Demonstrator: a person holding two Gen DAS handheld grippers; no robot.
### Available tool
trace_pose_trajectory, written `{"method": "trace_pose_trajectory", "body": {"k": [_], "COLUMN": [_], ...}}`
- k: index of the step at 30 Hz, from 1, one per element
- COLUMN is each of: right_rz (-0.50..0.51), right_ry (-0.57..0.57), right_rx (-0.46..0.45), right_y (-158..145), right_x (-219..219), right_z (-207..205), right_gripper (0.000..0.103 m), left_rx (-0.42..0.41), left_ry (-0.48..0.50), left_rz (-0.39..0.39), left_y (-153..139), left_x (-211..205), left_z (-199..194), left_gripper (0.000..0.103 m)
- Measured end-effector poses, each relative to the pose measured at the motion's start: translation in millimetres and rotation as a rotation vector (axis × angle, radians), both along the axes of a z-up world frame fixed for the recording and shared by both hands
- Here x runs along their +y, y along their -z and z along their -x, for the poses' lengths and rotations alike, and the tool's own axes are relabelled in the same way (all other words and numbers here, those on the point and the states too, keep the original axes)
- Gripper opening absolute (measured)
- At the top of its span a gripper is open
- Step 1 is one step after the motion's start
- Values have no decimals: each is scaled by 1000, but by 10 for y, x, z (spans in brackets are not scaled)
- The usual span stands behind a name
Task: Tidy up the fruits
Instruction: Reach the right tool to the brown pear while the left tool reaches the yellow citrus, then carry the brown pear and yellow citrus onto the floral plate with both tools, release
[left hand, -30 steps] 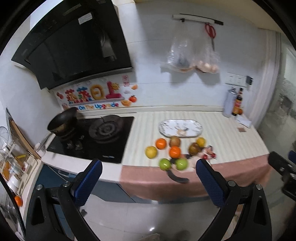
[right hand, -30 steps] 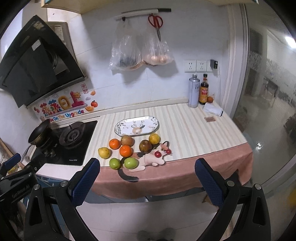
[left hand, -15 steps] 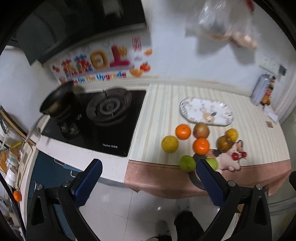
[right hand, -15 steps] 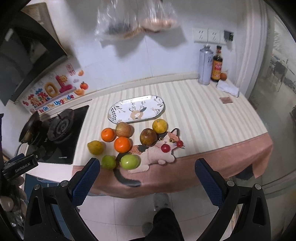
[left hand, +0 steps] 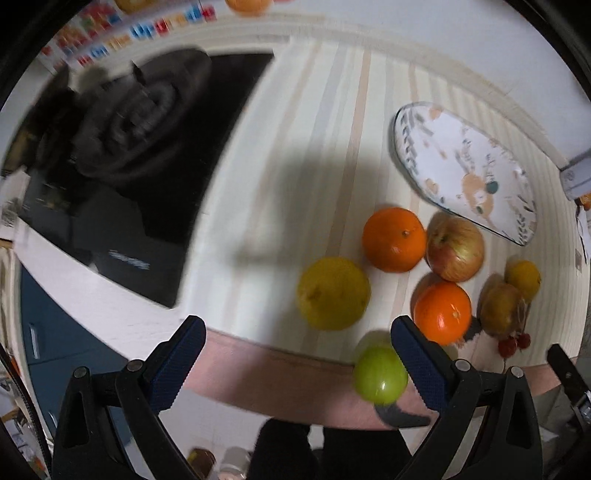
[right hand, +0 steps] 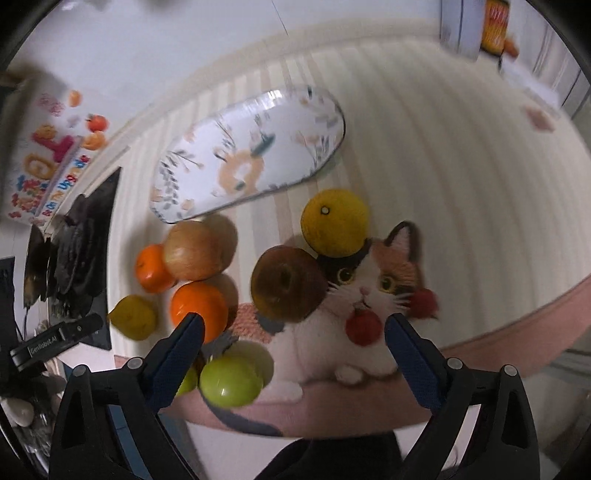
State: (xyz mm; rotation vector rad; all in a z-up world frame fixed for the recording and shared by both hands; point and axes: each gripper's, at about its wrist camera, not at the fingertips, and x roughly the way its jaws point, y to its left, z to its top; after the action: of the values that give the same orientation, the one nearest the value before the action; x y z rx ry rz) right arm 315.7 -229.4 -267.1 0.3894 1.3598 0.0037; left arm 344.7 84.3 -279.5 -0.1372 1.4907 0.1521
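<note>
Fruit lies grouped near the counter's front edge. In the left wrist view I see a yellow citrus (left hand: 333,293), two oranges (left hand: 394,239) (left hand: 442,312), a red-yellow apple (left hand: 455,248), a green apple (left hand: 380,373) and a brown fruit (left hand: 499,309). The oval patterned plate (left hand: 465,166) behind them holds nothing. My left gripper (left hand: 297,341) hangs open above the front edge, near the yellow citrus. In the right wrist view my right gripper (right hand: 293,339) is open over a cat-shaped mat (right hand: 365,291), with a brown apple (right hand: 288,282), a yellow citrus (right hand: 335,222) and a green apple (right hand: 231,380) close by.
A black gas hob (left hand: 147,122) with a pan fills the counter's left side. Two small red fruits (right hand: 364,326) lie on the cat mat. A metal bottle (right hand: 460,22) and a sauce bottle (right hand: 495,26) stand at the back right. A pink cloth (right hand: 517,325) hangs over the front edge.
Both grippers have moved in from well back in the room and tilted down, so the fruit now fills the views. Both stay open; the fruit has not moved.
</note>
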Motion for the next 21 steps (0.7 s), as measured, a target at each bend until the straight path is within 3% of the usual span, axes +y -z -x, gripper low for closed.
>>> {"method": "trace_pose_trajectory", "body": {"k": [5, 10, 12, 16, 18, 21], "right_rz": [-64, -91, -89, -88, -89, -74], "right_ry": [21, 13, 6, -11, -18, -30], "right_rx": [107, 154, 169, 199, 201, 187], "right_y": [481, 666, 710, 810, 835, 815], "right_x": [11, 96, 128, 187, 202, 243], "right_z": [-250, -366, -394, -422, -415, -408], "right_gripper": [96, 96, 93, 77, 70, 70], "left_rx": [103, 145, 151, 169, 157, 139], "left_ry": [-31, -28, -18, -7, -7, 24], "left_rz": [58, 94, 107, 151, 148, 114], "left_y": [393, 579, 617, 695, 690, 673], "left_x": [41, 21, 1, -15, -8, -59], "left_z": [-224, -302, -322, -336, -312, -267], "left_gripper": [103, 103, 96, 62, 62, 62]}}
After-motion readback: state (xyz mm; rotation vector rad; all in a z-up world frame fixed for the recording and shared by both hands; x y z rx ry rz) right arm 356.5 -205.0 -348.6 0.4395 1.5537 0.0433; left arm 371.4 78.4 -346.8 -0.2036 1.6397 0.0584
